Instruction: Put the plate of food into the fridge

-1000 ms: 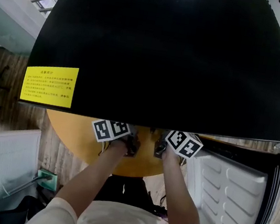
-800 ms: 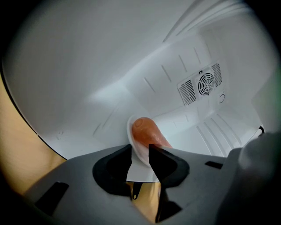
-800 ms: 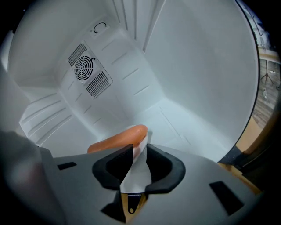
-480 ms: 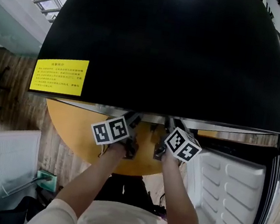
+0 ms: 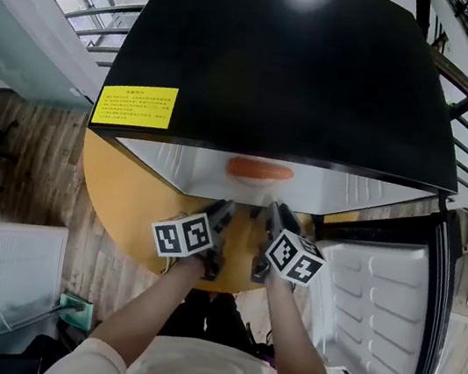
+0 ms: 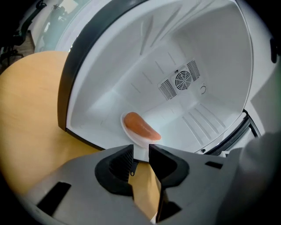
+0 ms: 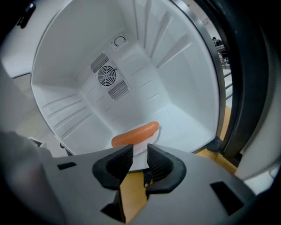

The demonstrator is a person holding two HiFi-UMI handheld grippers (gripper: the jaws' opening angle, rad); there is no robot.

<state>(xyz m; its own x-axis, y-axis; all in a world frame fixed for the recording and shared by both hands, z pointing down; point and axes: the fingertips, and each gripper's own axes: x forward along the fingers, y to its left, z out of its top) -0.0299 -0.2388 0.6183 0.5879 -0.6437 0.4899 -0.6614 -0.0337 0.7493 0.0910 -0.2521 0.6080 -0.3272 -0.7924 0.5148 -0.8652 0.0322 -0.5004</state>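
The left gripper (image 6: 140, 151) and the right gripper (image 7: 139, 151) are both released, the jaws a little apart with nothing between them. Just ahead of both jaw tips, the round white plate (image 6: 131, 134) with an orange sausage (image 6: 140, 126) lies on the floor of the white-walled black fridge (image 6: 197, 88).

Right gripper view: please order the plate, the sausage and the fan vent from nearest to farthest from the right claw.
1. Plate, just ahead of the right claw.
2. Sausage, lying on that plate.
3. Fan vent, far at the back.
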